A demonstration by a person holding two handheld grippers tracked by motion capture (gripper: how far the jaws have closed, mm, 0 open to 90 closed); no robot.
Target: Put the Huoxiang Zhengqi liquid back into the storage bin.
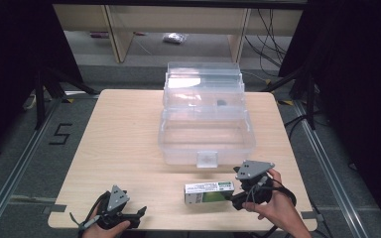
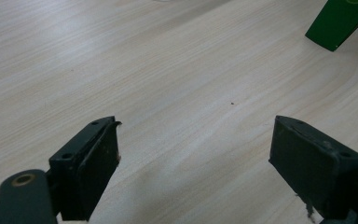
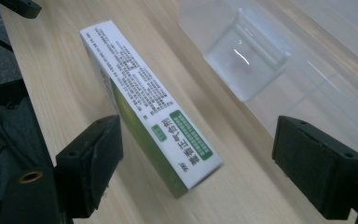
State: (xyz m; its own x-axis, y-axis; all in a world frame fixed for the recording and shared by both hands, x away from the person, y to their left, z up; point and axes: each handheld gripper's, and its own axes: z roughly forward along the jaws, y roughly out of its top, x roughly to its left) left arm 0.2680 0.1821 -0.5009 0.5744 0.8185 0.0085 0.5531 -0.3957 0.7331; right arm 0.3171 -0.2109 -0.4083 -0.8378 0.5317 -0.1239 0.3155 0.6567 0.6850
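Carton [image 1: 209, 192] lies before the storage box [image 1: 206, 130] (table's [image 1: 124, 148] near edge); right gripper [image 1: 238, 198] beside it.

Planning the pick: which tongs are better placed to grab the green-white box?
Right. The right tongs stand open around the box; the left tongs sit open over bare table.

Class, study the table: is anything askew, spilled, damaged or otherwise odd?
Nothing is spilled or broken. The green and white box lies flat on the table just in front of the open clear container, between the jaws of the open right gripper. The left gripper is open over bare wood.
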